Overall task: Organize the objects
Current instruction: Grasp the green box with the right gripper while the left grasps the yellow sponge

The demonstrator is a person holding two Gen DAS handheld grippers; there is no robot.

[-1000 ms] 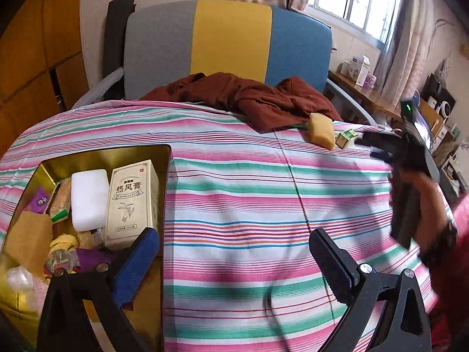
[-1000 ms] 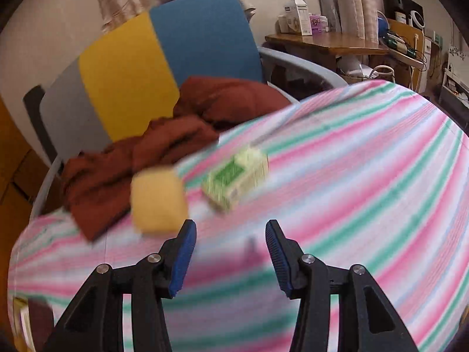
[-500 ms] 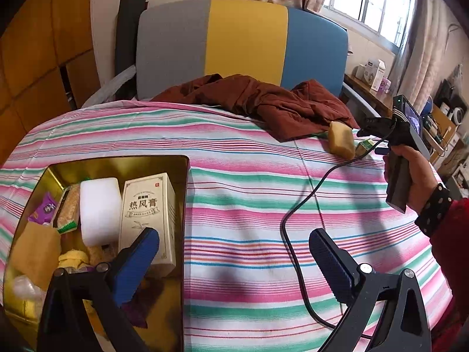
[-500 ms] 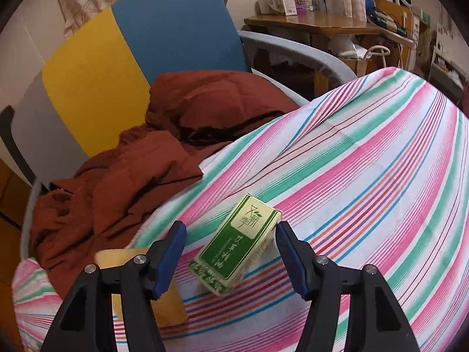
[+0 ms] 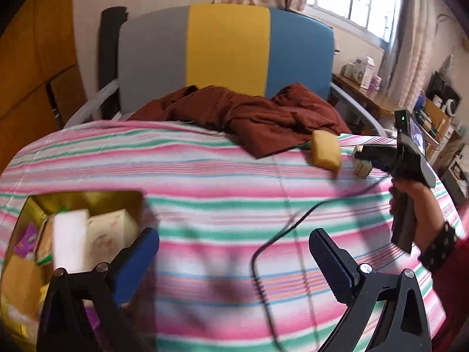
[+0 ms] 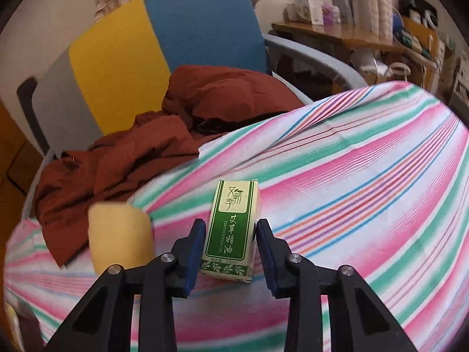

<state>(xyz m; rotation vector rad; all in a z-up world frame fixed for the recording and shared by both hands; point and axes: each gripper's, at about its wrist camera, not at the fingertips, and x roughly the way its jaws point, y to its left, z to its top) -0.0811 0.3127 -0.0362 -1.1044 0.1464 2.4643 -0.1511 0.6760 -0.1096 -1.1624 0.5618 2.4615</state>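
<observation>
The green box (image 6: 231, 230) lies on the striped cloth (image 6: 366, 199), its long side running away from the right gripper (image 6: 230, 252), whose jaws are closing on its two sides, seemingly touching. A yellow sponge (image 6: 120, 237) sits just left, near a brown garment (image 6: 123, 164) and a chair (image 6: 164, 35). The left gripper (image 5: 234, 264) hangs wide open and empty beside a gold tin (image 5: 88, 202). A hand (image 5: 419, 205) grips the right tool's handle.
</observation>
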